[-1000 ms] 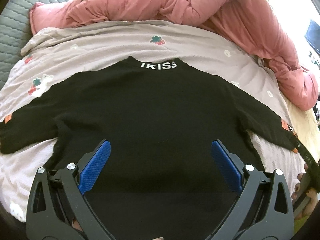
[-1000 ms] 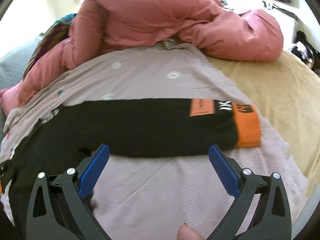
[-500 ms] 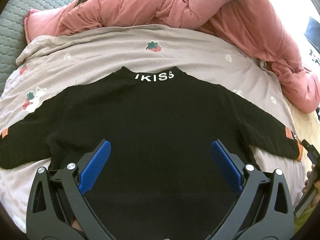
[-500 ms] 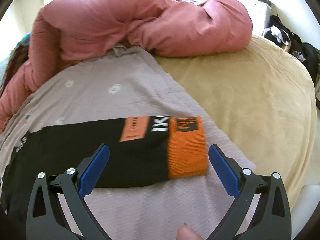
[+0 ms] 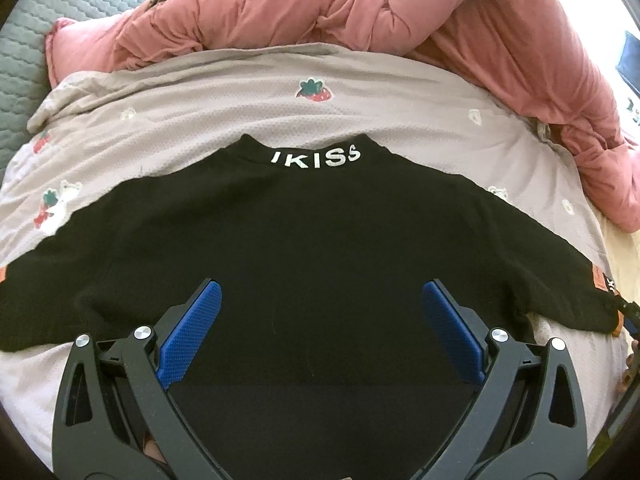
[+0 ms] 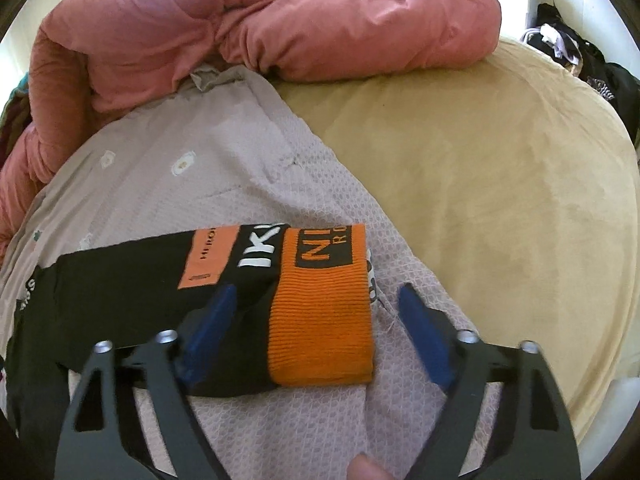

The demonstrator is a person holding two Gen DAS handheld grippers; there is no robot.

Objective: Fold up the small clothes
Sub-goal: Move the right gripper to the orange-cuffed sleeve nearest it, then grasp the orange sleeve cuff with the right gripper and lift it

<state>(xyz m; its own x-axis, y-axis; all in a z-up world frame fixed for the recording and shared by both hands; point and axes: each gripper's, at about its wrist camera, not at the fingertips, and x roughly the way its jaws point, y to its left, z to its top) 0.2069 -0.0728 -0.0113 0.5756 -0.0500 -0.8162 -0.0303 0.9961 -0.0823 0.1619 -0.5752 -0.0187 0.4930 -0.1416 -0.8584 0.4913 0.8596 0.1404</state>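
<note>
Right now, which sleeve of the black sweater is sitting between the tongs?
The right sleeve, its orange cuff lies between the closing right tongs. The left tongs hover over the body.

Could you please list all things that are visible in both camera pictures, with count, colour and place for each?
sweater: one, black with white letters at the collar, spread flat on the blanket
sleeve cuff: one seen clearly, orange, between the right jaws
blanket: one, grey-lilac with strawberries, under the sweater
duvet: one, pink, bunched behind
bed cover: one, tan, on the right
left gripper: black, blue pads, open over the sweater's body
right gripper: black, blue pads, closing around the cuff, pads not yet pressing
</note>
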